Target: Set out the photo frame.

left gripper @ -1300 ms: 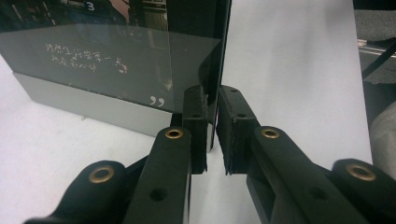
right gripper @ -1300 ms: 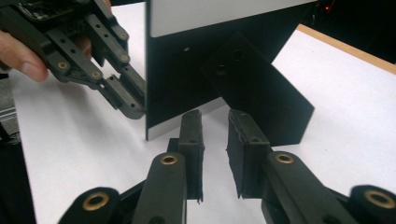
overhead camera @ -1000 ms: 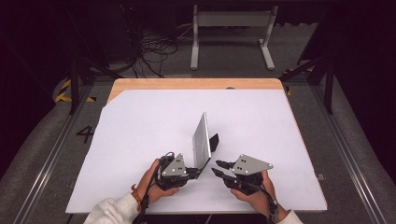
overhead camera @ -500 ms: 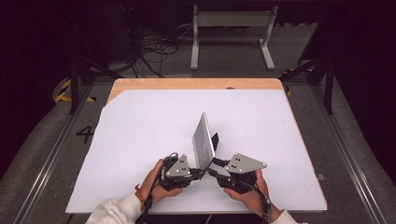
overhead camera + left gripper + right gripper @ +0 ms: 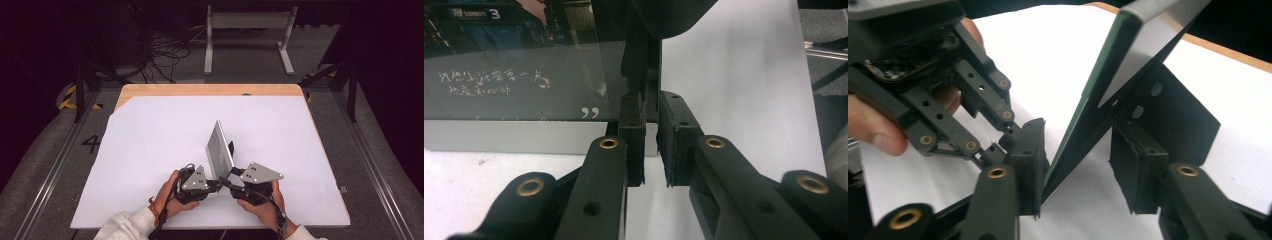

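Fingers: left gripper (image 5: 651, 145) clamps frame (image 5: 219, 150) | right gripper (image 5: 1083, 175) opening | script, perhaps Chinese

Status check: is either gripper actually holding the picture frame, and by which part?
The left gripper clamps the picture frame at its lower corner edge. The right gripper straddles the same edge, jaws just opening, pads apart.

We see a white table (image 5: 150, 150) with a bare wooden strip (image 5: 200, 90) along its far edge. Beyond it, a tangle of black cables (image 5: 165, 52) lies on the grey floor (image 5: 380, 150) beside a grey metal stand (image 5: 247, 22). A "4" (image 5: 91, 144) marks the floor at the table's left.
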{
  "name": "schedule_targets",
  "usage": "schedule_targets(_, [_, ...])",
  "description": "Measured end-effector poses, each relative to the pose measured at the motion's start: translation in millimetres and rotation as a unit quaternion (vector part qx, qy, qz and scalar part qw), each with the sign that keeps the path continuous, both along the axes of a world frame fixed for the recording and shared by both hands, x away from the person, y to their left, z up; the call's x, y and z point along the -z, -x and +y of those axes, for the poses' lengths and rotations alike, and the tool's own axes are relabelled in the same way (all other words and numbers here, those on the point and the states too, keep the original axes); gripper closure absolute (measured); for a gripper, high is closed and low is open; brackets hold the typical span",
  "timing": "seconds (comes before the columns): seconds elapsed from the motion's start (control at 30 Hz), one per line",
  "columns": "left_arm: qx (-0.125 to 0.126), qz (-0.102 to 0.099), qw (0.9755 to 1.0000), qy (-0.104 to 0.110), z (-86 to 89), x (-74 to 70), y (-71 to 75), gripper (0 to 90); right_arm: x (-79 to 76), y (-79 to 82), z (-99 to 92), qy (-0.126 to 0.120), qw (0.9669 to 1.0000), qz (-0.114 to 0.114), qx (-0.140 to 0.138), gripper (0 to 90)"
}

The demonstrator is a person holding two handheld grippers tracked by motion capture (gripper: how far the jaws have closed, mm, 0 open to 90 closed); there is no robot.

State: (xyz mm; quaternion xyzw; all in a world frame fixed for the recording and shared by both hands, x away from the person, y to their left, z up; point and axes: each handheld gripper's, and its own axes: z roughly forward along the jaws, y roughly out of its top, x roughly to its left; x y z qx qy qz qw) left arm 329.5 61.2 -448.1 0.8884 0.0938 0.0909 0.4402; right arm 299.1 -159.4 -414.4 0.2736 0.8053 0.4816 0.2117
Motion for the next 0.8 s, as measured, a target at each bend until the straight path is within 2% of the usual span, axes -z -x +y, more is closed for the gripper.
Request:
schedule_targets(0.1, [0.001,0.002,1.0000,0.000,0.1,0.4,-0.6,81.0,0.8,-0.8,0.4,-0.003,0.9999,-0.006,0.009,58.8])
schedule_targets(0.2, [0.003,0.001,1.0000,-0.003,2.2,0.0,-0.6,81.1,1.2,-2.3,0.2,-0.004,1.0000,-0.005,0.005,60.0])
schedule_targets(0.33, [-0.007,-0.005,1.0000,-0.001,15.6,-4.3,-2.9,78.2,3.3,-2.7,-1.9,-0.007,1.0000,-0.002,0.002,59.6])
schedule_targets(0.43, [-0.021,-0.009,0.9997,-0.002,27.9,-6.5,-5.7,76.4,4.0,-2.5,-3.4,-0.007,1.0000,-0.001,0.001,59.7])
schedule_targets(0.57, [-0.052,-0.022,0.9983,-0.017,49.9,-7.7,-13.5,71.1,4.3,-2.7,-3.2,-0.009,1.0000,-0.001,-0.002,61.8])
schedule_targets(0.67, [-0.083,-0.018,0.9963,-0.013,70.1,-7.5,-18.5,67.8,7.3,-2.4,-1.0,-0.004,1.0000,-0.002,0.001,61.5])
schedule_targets(0.8, [-0.102,-0.015,0.9946,-0.008,85.9,-8.7,-19.5,64.8,12.3,-3.4,3.8,0.007,0.9999,0.006,0.012,58.2])
